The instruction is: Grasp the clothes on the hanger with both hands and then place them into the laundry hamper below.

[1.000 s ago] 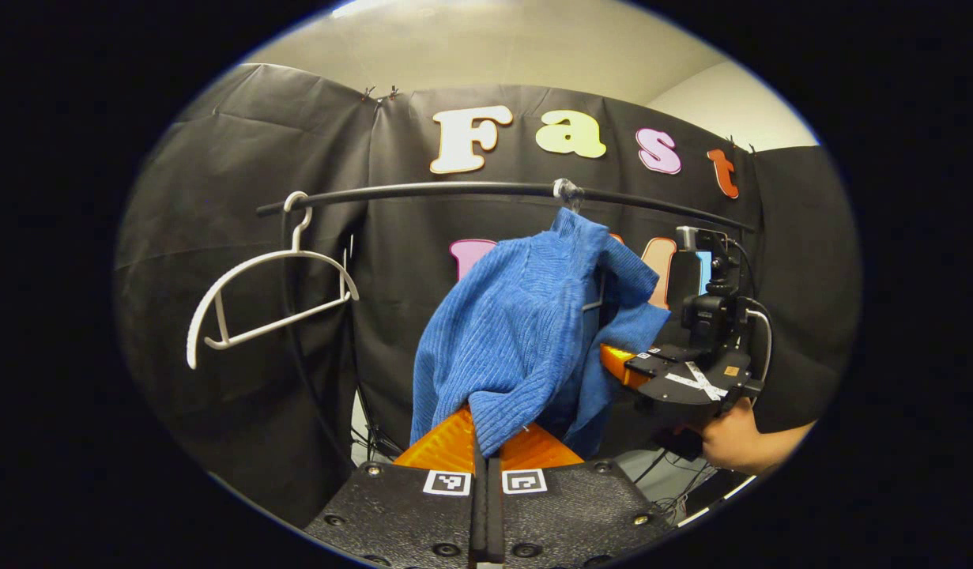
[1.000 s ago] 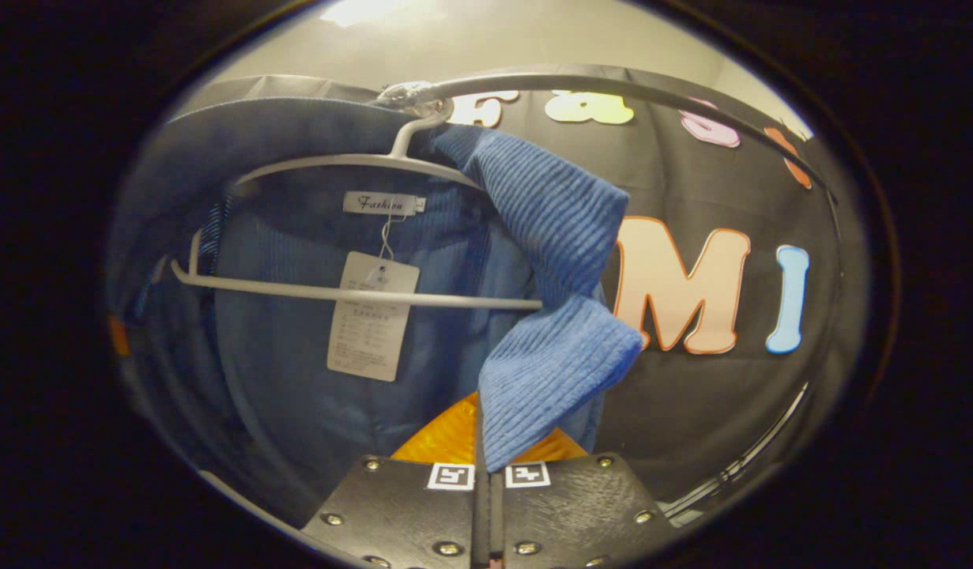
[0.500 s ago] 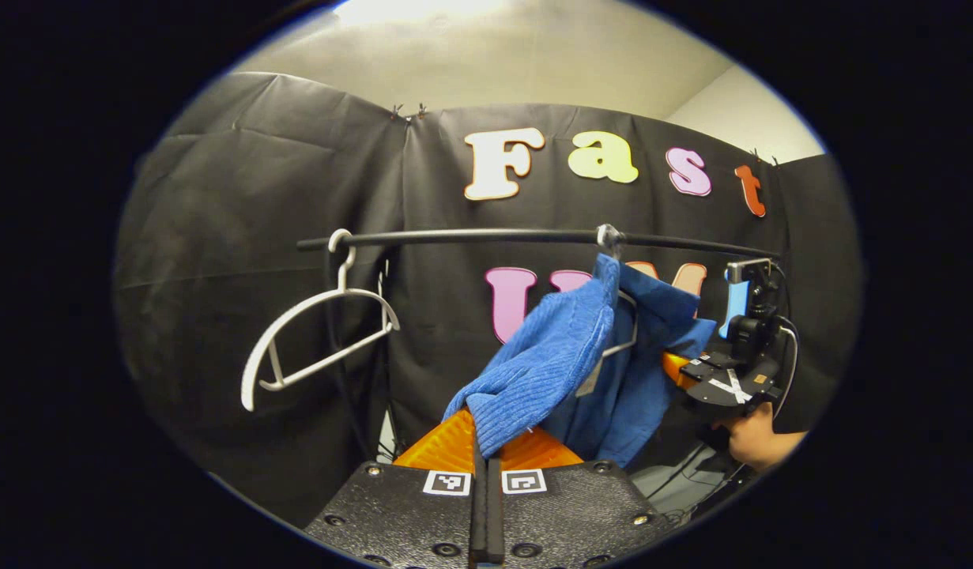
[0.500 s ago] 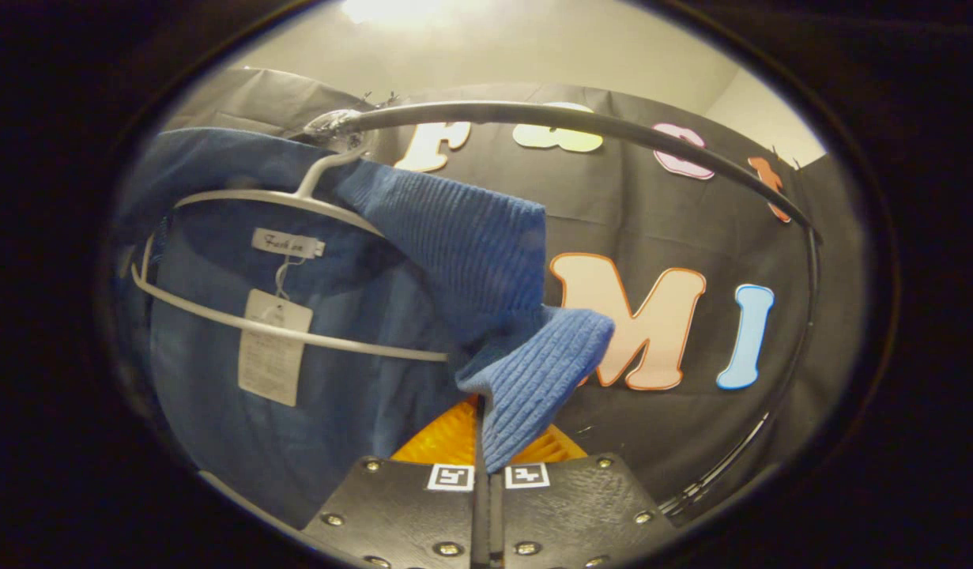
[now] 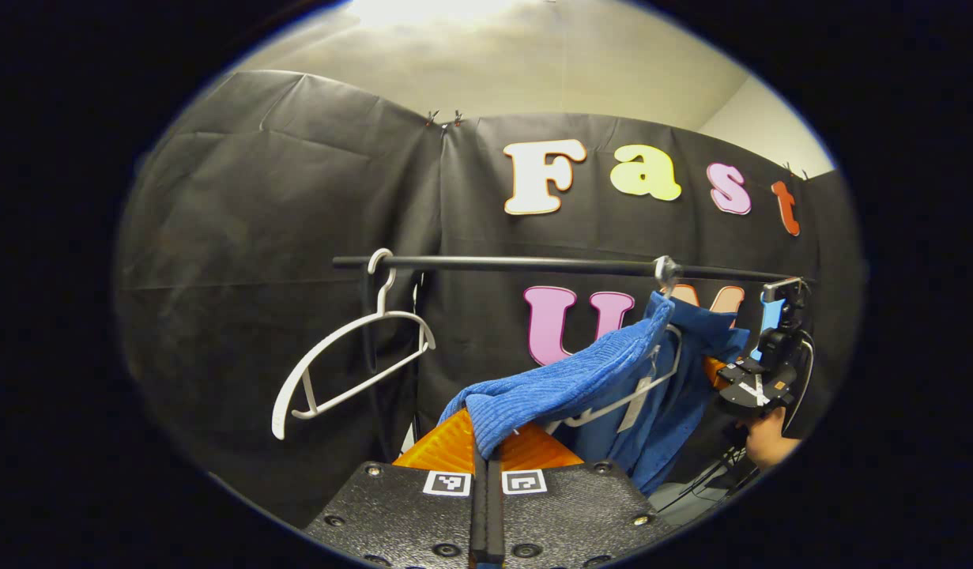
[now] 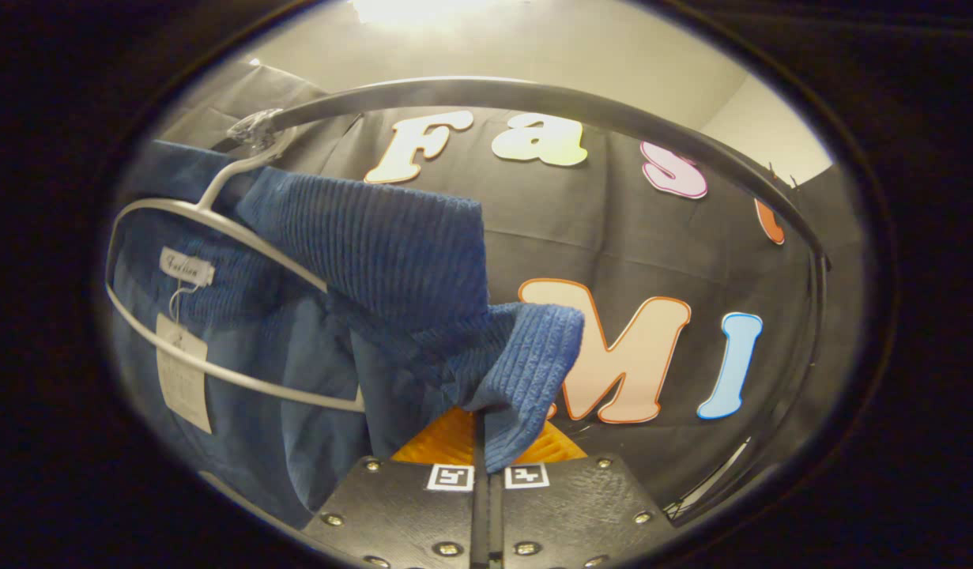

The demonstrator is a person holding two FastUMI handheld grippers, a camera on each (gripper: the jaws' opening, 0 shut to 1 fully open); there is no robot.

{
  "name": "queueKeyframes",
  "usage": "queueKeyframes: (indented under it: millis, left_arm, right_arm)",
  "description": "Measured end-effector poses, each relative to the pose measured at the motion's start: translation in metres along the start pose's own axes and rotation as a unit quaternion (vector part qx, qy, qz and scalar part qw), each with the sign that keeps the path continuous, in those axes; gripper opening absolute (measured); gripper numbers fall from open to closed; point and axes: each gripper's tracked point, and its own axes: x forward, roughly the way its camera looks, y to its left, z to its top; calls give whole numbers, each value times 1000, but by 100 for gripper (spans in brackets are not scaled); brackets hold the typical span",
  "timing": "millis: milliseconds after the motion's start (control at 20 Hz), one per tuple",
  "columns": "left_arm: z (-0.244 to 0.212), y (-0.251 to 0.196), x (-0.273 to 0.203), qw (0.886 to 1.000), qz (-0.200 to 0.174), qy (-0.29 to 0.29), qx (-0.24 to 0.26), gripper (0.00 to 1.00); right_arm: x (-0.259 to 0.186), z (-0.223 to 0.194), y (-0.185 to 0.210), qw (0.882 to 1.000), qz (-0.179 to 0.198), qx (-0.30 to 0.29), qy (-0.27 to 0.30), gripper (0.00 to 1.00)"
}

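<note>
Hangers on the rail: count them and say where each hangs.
2. An empty white hanger near the rail's left end; another hanger farther right, still carrying the blue sweater. More could be hidden.

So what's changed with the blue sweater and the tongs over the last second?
The left tongs have drawn back from the rail, stretching the blue sweater out sideways, so one side has come off its hanger. The right tongs have pulled their side away too. Both stay shut on the knit, the sweater's hanger stays hooked on the rail, and the bare white hanger hangs untouched.
</note>
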Motion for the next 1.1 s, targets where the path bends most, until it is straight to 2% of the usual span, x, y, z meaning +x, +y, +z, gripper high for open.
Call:
queueKeyframes:
  millis: [250, 500, 650, 750, 950, 1100]
  left_arm:
    - [0, 9, 18, 1000, 9, -2, 14, 1]
    - [-10, 15, 46, 1000, 9, 2, 21, 0]
    - [-24, 19, 61, 999, 14, 9, 31, 0]
    - [-38, 20, 67, 999, 15, 24, 18, 0]
    - [-62, 16, 76, 999, 11, 43, 8, 0]
    - [-79, 2, 82, 999, -5, 54, 7, 0]
  right_arm:
    - [20, -5, 1, 1000, -5, -5, -8, 0]
    - [28, -4, -7, 999, -31, -15, -29, 0]
    - [32, -24, -2, 999, -25, -22, -21, 1]
    - [36, -27, -2, 999, -28, -8, -17, 1]
    - [57, -24, -23, 998, -59, 0, -19, 0]
    - [68, -32, -40, 997, -80, -14, -12, 1]
